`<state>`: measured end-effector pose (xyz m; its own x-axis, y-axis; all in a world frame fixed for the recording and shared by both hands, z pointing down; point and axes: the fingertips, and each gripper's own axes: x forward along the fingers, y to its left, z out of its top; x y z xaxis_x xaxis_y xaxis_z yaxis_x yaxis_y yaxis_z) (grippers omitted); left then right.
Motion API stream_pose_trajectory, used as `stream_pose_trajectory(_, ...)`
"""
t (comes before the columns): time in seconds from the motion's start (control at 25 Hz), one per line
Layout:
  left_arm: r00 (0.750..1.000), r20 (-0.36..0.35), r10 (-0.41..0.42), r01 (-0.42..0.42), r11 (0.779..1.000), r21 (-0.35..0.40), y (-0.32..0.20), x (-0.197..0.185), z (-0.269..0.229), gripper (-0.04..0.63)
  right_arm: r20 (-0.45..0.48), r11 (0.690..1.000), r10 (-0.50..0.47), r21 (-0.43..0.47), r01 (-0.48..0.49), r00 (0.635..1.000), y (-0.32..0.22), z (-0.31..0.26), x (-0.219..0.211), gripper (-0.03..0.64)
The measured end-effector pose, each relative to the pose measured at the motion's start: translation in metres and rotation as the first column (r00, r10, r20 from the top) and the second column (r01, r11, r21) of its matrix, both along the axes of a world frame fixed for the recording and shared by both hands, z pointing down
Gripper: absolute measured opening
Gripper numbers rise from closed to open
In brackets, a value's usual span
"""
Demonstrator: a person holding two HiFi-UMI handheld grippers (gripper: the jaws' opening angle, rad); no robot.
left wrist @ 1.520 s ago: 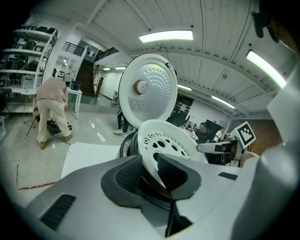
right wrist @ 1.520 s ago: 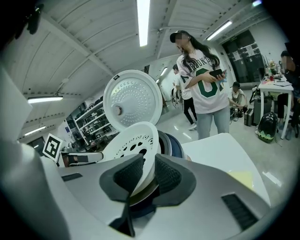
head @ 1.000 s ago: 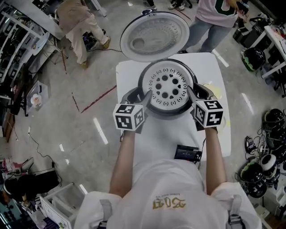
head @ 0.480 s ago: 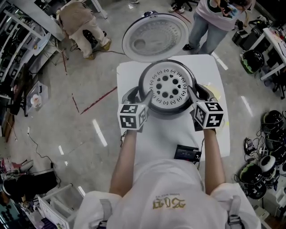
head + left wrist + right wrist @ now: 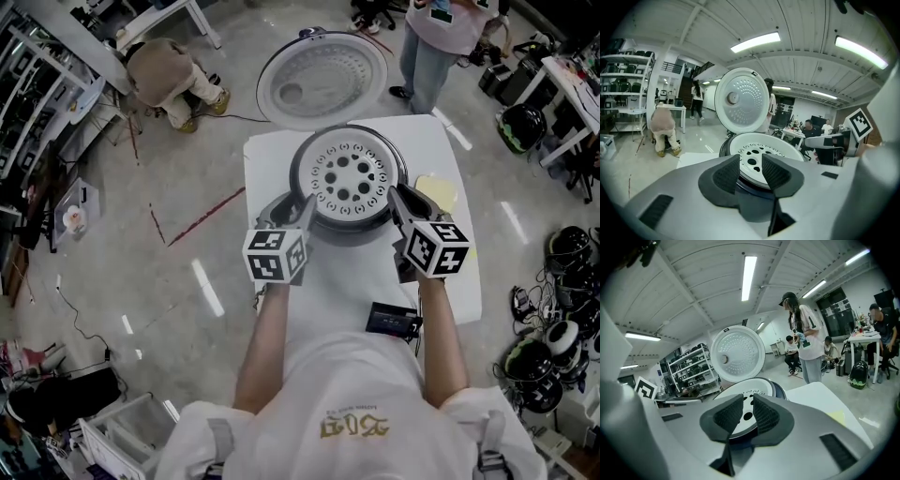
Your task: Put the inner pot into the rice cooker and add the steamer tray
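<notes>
A workshop floor of pale polished concrete surrounds a small white square table (image 5: 450,141), with shelving and cluttered benches along the walls, a crouching person in beige (image 5: 169,75) at the far left and a standing person in a light top and jeans (image 5: 436,42) at the far right. On the table stands a round dark-bodied rice cooker (image 5: 298,178), its wide white dimpled lid (image 5: 322,80) swung fully open and upright behind it. The white perforated steamer tray (image 5: 352,178) sits level in the cooker's mouth, filling it; what lies beneath the tray is hidden. The grey left gripper (image 5: 300,208) points at the cooker's near left rim and the grey right gripper (image 5: 398,199) at its near right rim, one on each side of the tray. The jaws of both have just been closing, yet each pair stands apart and released: the gripper views show the tray's edge beyond the ribbed black pads (image 5: 726,176), not pressed by them, the right pair set closer together than the left. A small black box-shaped device (image 5: 392,321) lies at the table's near edge and a pale yellow sheet (image 5: 437,192) at its right side
</notes>
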<state>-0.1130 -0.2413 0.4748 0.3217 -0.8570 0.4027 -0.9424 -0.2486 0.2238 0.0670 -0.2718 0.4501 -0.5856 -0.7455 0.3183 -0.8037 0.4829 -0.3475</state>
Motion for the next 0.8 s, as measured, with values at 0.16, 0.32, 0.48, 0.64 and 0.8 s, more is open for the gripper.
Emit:
stream_pose_trajectory(0.16,1.000,-0.024,0.020,-0.019,0.999,0.027,0.013,0.000,-0.012,0.124,0.015,1.000,0.011,-0.003,-0.011,1.000,0.019,-0.003,-0.004,0.051)
stream_pose_trajectory(0.32,0.999,-0.035,0.023,-0.023,1.000,0.014,0.029,-0.002,-0.012,0.060,0.088,0.999,0.001,-0.050,0.003,0.996,0.040,-0.006,-0.009,0.012)
stream_pose_trajectory(0.48,0.998,-0.055,0.038,-0.038,0.999,0.002,0.048,-0.002,-0.008,0.018,0.063,1.000,0.004,-0.030,-0.002,0.998,0.060,-0.005,-0.009,0.012)
stream_pose_trajectory(0.64,0.997,-0.059,0.054,-0.054,0.999,-0.005,0.066,-0.002,-0.008,0.017,0.044,1.000,0.021,-0.007,-0.021,0.999,0.081,-0.007,-0.011,0.012)
stream_pose_trajectory(0.8,0.996,-0.063,0.063,-0.063,0.998,-0.003,0.083,-0.004,-0.010,0.017,0.029,1.000,0.029,0.009,-0.029,0.999,0.100,-0.009,-0.014,0.012)
